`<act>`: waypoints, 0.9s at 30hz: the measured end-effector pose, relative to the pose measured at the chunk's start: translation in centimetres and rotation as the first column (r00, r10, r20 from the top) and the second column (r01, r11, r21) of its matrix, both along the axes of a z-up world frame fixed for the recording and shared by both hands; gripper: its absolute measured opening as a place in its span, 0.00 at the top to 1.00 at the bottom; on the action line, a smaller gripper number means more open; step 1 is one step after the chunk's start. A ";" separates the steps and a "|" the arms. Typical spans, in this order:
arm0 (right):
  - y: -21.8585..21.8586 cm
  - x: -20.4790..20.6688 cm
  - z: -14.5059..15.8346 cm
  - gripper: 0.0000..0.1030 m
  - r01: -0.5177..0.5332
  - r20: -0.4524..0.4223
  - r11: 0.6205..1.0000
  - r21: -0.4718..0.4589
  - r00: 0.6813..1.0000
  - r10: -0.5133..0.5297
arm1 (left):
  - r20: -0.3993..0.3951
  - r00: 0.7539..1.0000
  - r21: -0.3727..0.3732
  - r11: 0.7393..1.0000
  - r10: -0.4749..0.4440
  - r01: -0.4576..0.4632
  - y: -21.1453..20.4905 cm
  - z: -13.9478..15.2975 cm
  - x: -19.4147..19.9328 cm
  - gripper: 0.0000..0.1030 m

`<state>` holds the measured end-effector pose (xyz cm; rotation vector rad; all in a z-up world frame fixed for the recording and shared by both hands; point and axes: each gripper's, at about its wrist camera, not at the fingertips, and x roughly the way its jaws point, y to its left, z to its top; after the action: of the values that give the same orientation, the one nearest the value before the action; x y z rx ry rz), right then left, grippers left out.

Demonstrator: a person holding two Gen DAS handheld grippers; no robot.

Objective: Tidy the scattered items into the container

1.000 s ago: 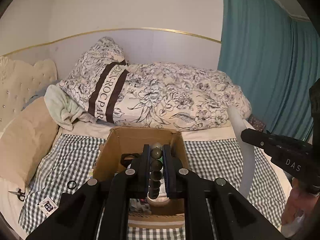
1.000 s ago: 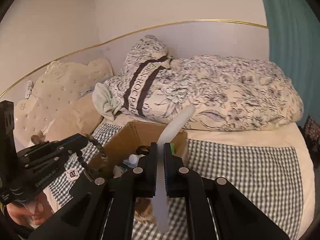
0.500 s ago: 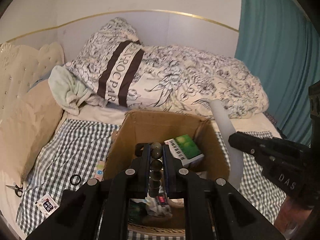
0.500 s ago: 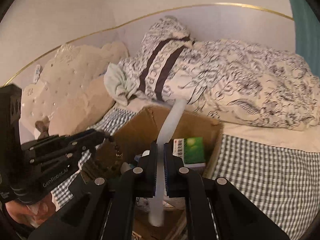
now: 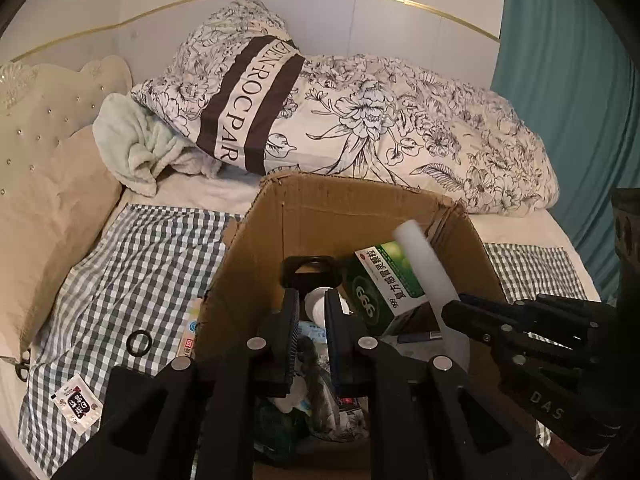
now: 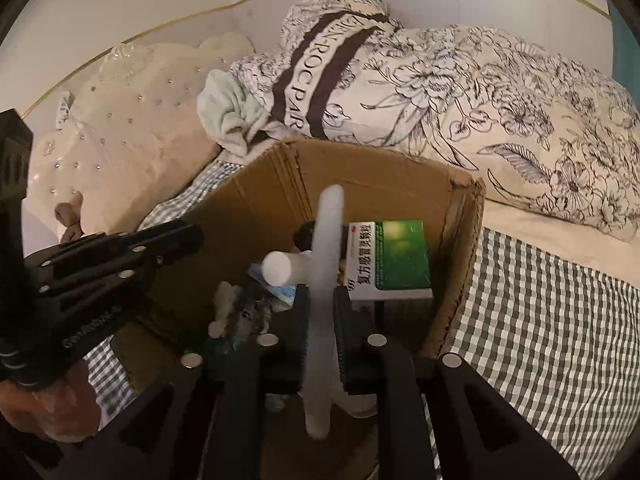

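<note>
An open cardboard box (image 5: 320,208) (image 6: 400,168) stands on the checked bed cover, holding a green medicine box (image 5: 384,284) (image 6: 388,256), a white bottle (image 6: 280,266) and other small items. My left gripper (image 5: 311,312) hangs over the box, its jaws slightly apart and empty; dark beads (image 5: 306,350) lie below, inside the box. My right gripper (image 6: 320,300) is shut on a white foam tube (image 6: 324,260) (image 5: 424,268), held upright over the box's right side.
A black hair tie (image 5: 139,342), a small printed sachet (image 5: 76,404) and scissors (image 5: 22,364) lie on the cover left of the box. A floral duvet (image 5: 400,120), pillows and a padded headboard (image 5: 36,112) stand behind. A teal curtain (image 5: 568,60) hangs at right.
Both grippers moved forward and down over the box. The bead string left my left gripper's jaws and now lies in the box. The right gripper still holds the tube.
</note>
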<state>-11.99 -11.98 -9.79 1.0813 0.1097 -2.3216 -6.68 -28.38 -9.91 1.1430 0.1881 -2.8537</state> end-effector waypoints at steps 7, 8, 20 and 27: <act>1.0 0.9 1.9 0.37 0.031 -0.066 0.999 -0.040 0.997 -0.033 | -0.024 0.999 0.014 1.000 0.023 -0.022 -0.2 1.2 0.7 0.50; 1.1 1.2 2.4 0.37 0.034 -0.080 0.999 -0.040 0.996 -0.037 | -0.031 0.999 0.016 1.000 0.025 -0.025 -0.2 1.4 0.9 0.48; 5.0 5.5 8.8 0.00 0.128 -0.243 0.989 -0.081 0.959 -0.144 | -0.229 0.971 -0.017 0.997 0.073 -0.079 1.9 8.2 5.6 0.00; 7.7 9.2 11.9 0.00 0.163 -0.326 0.983 -0.080 0.928 -0.180 | -0.307 0.950 -0.058 0.996 0.051 -0.073 4.1 12.1 9.1 0.00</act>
<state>-2.78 -4.26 2.13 0.6872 0.0855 -2.6342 2.38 -24.26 2.21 0.6648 0.1359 -2.9385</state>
